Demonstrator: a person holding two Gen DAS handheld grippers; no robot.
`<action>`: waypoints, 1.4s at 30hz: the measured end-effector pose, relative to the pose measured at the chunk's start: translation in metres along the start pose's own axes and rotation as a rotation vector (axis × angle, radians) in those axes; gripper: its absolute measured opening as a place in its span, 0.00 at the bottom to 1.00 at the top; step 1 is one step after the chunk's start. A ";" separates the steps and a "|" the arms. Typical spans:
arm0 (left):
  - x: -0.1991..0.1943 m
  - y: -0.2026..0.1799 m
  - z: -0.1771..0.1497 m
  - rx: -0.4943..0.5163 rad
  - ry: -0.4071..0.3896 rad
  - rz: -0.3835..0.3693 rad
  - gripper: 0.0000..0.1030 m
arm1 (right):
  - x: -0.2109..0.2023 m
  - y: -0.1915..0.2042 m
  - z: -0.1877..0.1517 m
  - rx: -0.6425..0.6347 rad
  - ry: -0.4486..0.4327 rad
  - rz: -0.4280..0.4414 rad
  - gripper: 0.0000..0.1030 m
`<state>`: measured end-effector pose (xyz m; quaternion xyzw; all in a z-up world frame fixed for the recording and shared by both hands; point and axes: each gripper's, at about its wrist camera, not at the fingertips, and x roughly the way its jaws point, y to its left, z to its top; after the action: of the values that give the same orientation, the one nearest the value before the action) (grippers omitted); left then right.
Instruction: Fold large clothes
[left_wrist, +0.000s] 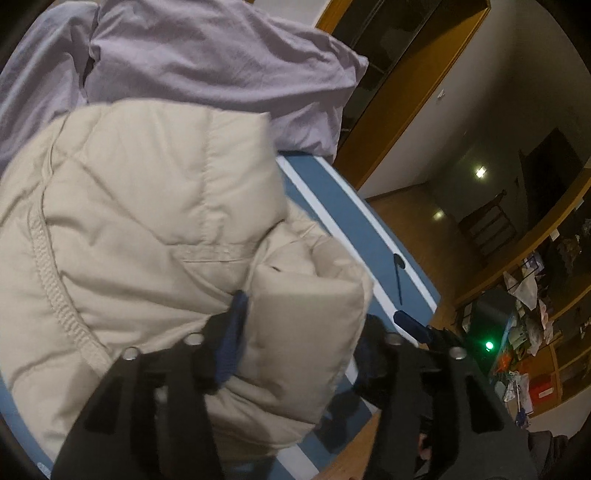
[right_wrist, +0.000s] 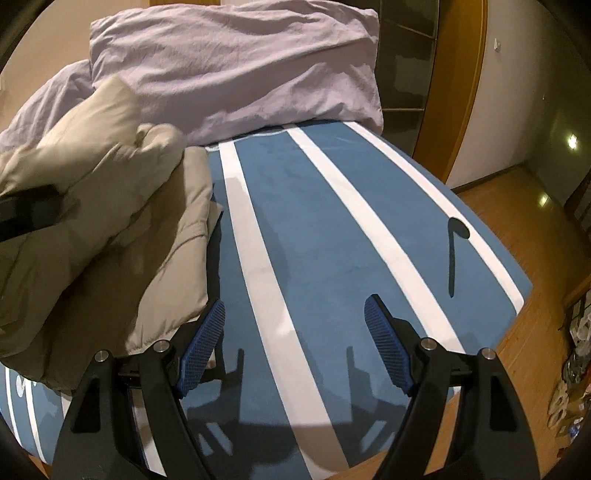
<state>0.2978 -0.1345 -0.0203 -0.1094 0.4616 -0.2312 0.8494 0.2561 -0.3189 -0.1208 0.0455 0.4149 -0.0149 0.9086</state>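
Observation:
A beige padded jacket (left_wrist: 147, 221) lies bunched on the blue and white striped bed (left_wrist: 343, 218). My left gripper (left_wrist: 306, 325) has a thick fold of the jacket between its blue pads (left_wrist: 231, 343); the jaws stand wide around it, and the right pad is mostly hidden by the cloth. In the right wrist view the jacket (right_wrist: 103, 229) lies at the left on the bed (right_wrist: 295, 221). My right gripper (right_wrist: 295, 339) is open and empty over the striped cover, just right of the jacket's edge. A black part of the left gripper shows at the far left.
A crumpled lilac duvet (right_wrist: 236, 74) is piled at the head of the bed, behind the jacket. A wooden wardrobe frame (right_wrist: 458, 92) and wood floor (right_wrist: 524, 236) lie to the right. Cluttered shelves (left_wrist: 535, 332) stand beyond the bed's corner.

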 end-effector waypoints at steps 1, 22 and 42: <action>-0.008 -0.001 0.000 -0.001 -0.013 -0.001 0.62 | -0.002 0.001 0.001 -0.002 -0.007 0.000 0.77; -0.108 0.111 -0.016 -0.221 -0.184 0.274 0.78 | -0.060 0.054 0.088 -0.066 -0.150 0.195 0.77; -0.056 0.175 -0.011 -0.333 -0.170 0.352 0.79 | -0.047 0.136 0.122 -0.182 -0.124 0.280 0.66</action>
<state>0.3134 0.0453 -0.0549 -0.1847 0.4322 0.0096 0.8826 0.3257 -0.1954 0.0036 0.0193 0.3474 0.1468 0.9260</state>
